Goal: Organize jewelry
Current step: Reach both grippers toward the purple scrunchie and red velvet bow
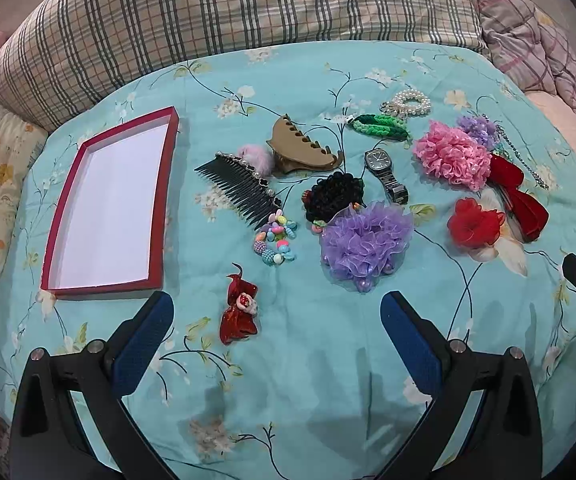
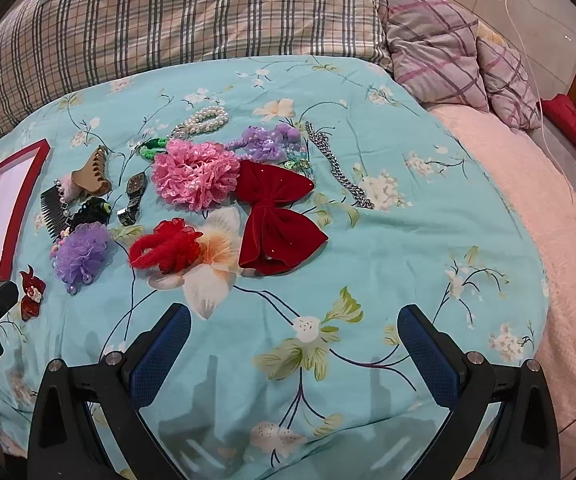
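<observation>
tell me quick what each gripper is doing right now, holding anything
left gripper: open wide, holding nothing, above the bedspread.
right gripper: open wide, holding nothing, above the bedspread.

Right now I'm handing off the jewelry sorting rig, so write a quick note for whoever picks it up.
Left gripper: jaws open, holding nothing, above the bedspread near the dark red hair clip.
Right gripper: jaws open, holding nothing, over bare bedspread.
Red tray: at the left, nothing in it.
Done: nothing sorted yet.
Left: everything still lies loose on the bedspread, including the comb, watch, pearl bracelet, silver chain, red bow and the pink scrunchie.
</observation>
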`<action>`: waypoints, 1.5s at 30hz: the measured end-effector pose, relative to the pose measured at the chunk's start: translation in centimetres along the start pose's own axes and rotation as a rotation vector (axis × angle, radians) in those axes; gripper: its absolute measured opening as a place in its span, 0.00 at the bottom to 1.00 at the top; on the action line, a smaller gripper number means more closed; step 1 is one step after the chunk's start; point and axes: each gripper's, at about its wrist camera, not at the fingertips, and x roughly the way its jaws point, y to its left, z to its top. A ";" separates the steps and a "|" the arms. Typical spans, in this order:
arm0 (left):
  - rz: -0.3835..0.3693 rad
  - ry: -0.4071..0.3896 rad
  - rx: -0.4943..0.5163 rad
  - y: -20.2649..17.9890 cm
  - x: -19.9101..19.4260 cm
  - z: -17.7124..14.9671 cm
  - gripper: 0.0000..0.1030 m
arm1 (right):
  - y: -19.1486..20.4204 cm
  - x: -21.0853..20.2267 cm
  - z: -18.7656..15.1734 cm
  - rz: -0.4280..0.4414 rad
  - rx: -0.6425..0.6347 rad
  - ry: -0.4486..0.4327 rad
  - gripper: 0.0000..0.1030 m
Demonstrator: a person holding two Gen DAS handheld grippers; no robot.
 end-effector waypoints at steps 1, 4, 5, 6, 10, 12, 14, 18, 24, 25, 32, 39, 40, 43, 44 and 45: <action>0.000 0.001 0.000 0.0 0.0 0.0 1.00 | 0.0 0.0 0.0 0.000 -0.001 0.000 1.00; 0.000 0.000 -0.001 -0.1 0.0 -0.1 1.00 | 0.1 -0.1 0.0 0.001 0.000 -0.001 1.00; -0.001 0.001 -0.001 -0.1 0.0 -0.1 1.00 | 0.1 -0.1 0.0 0.001 0.001 -0.001 1.00; -0.001 0.002 -0.002 -0.1 0.0 -0.1 1.00 | 0.1 -0.1 0.0 0.001 0.000 -0.001 1.00; -0.001 0.001 0.001 -0.2 0.0 -0.1 1.00 | 0.0 -0.2 -0.1 -0.001 0.003 -0.001 1.00; -0.003 0.001 0.001 -0.2 0.0 -0.2 1.00 | 0.0 -0.2 0.0 -0.001 0.003 0.000 1.00; -0.008 0.002 0.000 -0.3 0.0 -0.3 1.00 | 0.0 -0.2 0.0 -0.002 0.002 0.000 1.00; -0.014 0.004 -0.001 -0.4 0.0 -0.3 1.00 | 0.0 -0.2 0.0 -0.001 0.002 0.000 1.00; -0.029 0.010 0.001 -0.4 0.2 -0.3 1.00 | 0.0 -0.2 -0.1 0.000 0.003 0.001 1.00; -0.030 0.011 0.001 -0.4 0.2 -0.3 1.00 | 0.0 -0.2 -0.1 0.003 0.004 0.001 1.00; -0.049 0.022 -0.001 -0.6 0.4 -0.3 1.00 | -0.2 -0.1 -0.2 0.017 0.011 0.007 1.00; -0.064 0.034 0.003 -1.0 0.7 -0.2 1.00 | -0.4 0.2 -0.2 0.068 0.028 0.018 1.00; -0.067 0.034 0.003 -1.0 0.7 -0.2 1.00 | -0.4 0.2 -0.2 0.074 0.030 0.020 1.00; -0.072 0.034 0.004 -1.2 0.7 -0.1 1.00 | -0.5 0.4 -0.2 0.090 0.031 0.027 1.00; -0.073 0.034 0.004 -1.3 0.7 -0.1 1.00 | -0.5 0.5 -0.2 0.092 0.032 0.028 1.00; -0.073 0.033 0.006 -1.3 0.8 -0.1 1.00 | -0.5 0.5 -0.2 0.093 0.033 0.028 1.00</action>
